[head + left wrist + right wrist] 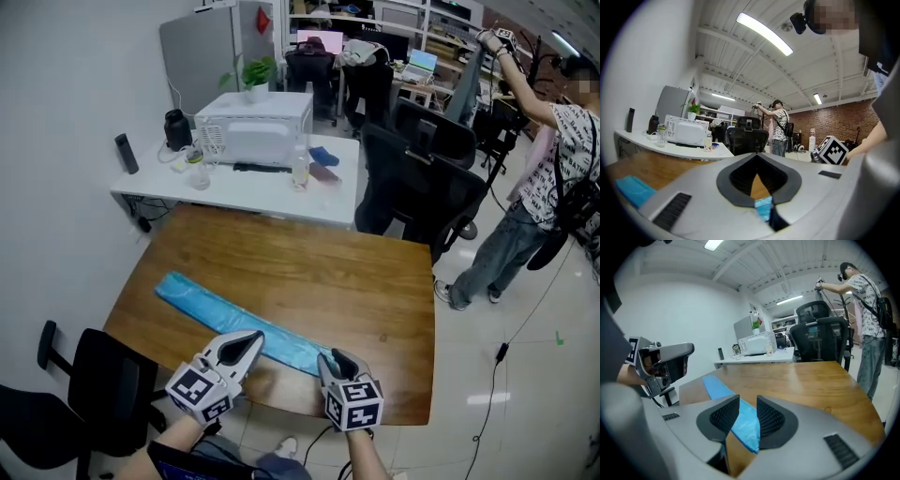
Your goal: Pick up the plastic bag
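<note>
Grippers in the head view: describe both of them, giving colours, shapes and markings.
The two are alike. The left gripper and the right gripper have smooth light-grey shells that taper to two jaws lined with black textured pads. Each carries a white cube printed with black square markers: the left cube and the right cube. The forearms behind them are bare of sleeves.

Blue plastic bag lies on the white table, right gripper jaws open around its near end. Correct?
No: the blue plastic bag lies on the wooden table, not the white table behind it, as the head view shows. The right gripper does stand open around its near end.
</note>
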Motion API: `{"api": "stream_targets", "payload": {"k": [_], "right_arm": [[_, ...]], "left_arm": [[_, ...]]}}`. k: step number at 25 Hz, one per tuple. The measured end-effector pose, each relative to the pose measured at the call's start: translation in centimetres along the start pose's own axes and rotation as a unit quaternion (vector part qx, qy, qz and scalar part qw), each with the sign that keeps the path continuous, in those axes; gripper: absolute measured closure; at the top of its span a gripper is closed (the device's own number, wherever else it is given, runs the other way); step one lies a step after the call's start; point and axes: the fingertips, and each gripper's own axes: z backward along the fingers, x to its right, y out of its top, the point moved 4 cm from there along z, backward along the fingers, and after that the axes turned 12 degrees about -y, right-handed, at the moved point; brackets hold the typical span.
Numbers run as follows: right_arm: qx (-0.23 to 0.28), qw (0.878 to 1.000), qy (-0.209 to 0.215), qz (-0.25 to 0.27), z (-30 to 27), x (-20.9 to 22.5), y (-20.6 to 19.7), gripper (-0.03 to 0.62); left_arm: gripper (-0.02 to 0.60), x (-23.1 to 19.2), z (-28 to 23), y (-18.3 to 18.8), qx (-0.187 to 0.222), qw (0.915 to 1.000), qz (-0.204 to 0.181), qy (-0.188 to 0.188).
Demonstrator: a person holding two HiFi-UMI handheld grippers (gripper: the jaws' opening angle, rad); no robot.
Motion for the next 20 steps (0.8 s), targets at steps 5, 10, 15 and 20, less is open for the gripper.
{"api": "stream_targets", "payload": {"k": [5,10,15,20], "right_arm": [[-0.007,1.000,0.021,0.003,-0.7,-1.8,-0.7,0.501],[-0.017,1.000,0.016,-0.017,-2.3,-2.9,-1.3,0.590],[-0.032,0.999,0.001,-0.042,-4.2,-4.0,-1.8,0.611],[-0.042,0.997,-0.027,-0.063,-5.3,-4.1,-2.4,0.611]], "left_arm": [[0.578,-1.9,0.7,-1.4,-0.028,0.9996,0.001,0.006],[0.578,-5.0,1.8,-3.2,-0.078,0.9969,0.005,-0.004],[0.578,-8.8,3.3,-5.3,-0.124,0.9922,0.009,-0.011],[0.578,-11.9,4.6,-6.8,-0.147,0.9888,0.018,-0.023]]}}
